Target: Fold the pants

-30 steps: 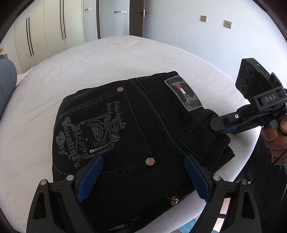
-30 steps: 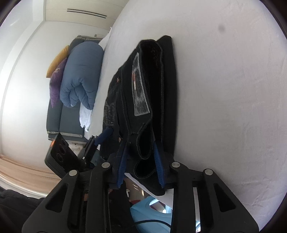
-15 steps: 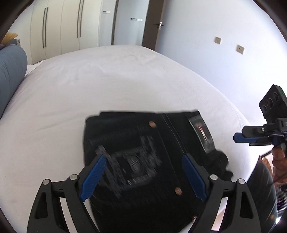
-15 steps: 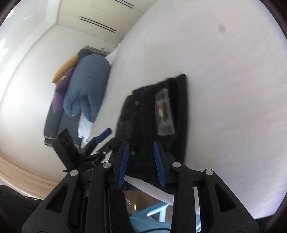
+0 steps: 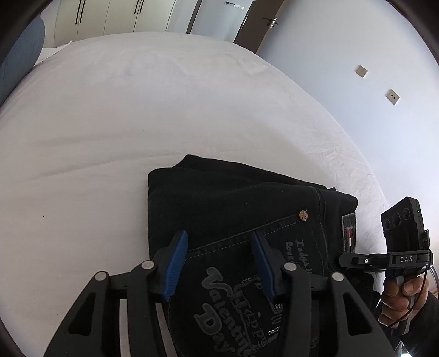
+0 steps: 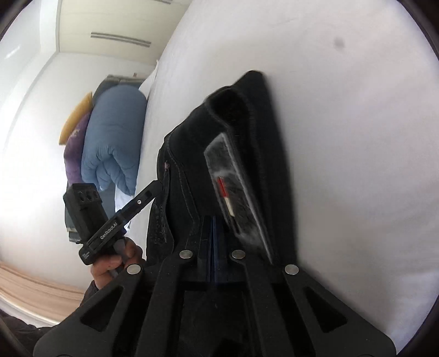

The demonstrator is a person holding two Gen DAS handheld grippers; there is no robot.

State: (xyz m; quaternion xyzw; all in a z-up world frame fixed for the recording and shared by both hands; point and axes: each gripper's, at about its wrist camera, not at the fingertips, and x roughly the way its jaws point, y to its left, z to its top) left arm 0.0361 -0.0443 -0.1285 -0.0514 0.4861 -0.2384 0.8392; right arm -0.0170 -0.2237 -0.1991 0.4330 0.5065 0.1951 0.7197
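The black pants (image 5: 233,208) lie folded into a thick bundle at the near edge of the white bed (image 5: 137,109), back pocket print and grey waistband label facing up. My left gripper (image 5: 218,263) is over the near part of the bundle, its blue pads partly apart with the pants bulging between them; I cannot tell if they grip. My right gripper (image 6: 212,222) has its pads pressed together at the waistband side of the pants (image 6: 233,142); whether cloth is pinched is hidden. It shows side-on in the left wrist view (image 5: 348,259).
A rolled blue duvet (image 6: 115,137) with purple and yellow cushions lies at the bed's head. White wardrobes and a door (image 5: 258,24) stand beyond the bed. The other hand-held gripper body (image 6: 90,208) shows in the right wrist view.
My left gripper narrowed from wide open and came down onto the bundle. My right gripper closed its pads and came back against the waistband side after pulling away.
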